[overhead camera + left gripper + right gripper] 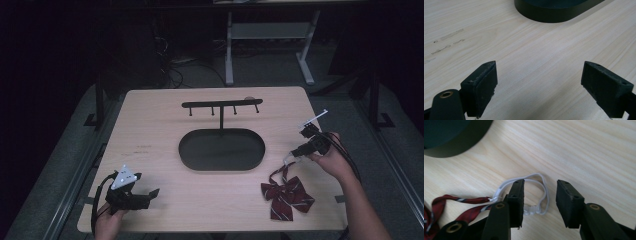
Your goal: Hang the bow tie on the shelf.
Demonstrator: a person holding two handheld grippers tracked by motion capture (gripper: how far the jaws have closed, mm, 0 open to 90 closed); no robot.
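We're over the white elastic loop (541, 195) with the right gripper (539, 202), jaws part open and gripping nothing yet, the loop's far arc lying between them. The burgundy bow tie (286, 196) sits at the table's five o'clock, its straps running up toward one o'clock into that loop. The left gripper (539, 87) rests wide open and empty at seven o'clock, well apart, so the right hand is ours to use.

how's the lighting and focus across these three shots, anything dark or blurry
High view: dim, the room behind the table nearly black, the bow tie still readable. Left gripper view: bright and even, wood grain sharp, the near jaws slightly soft. Right gripper view: well lit, the white elastic loop crisp, soft shadows under the jaws.
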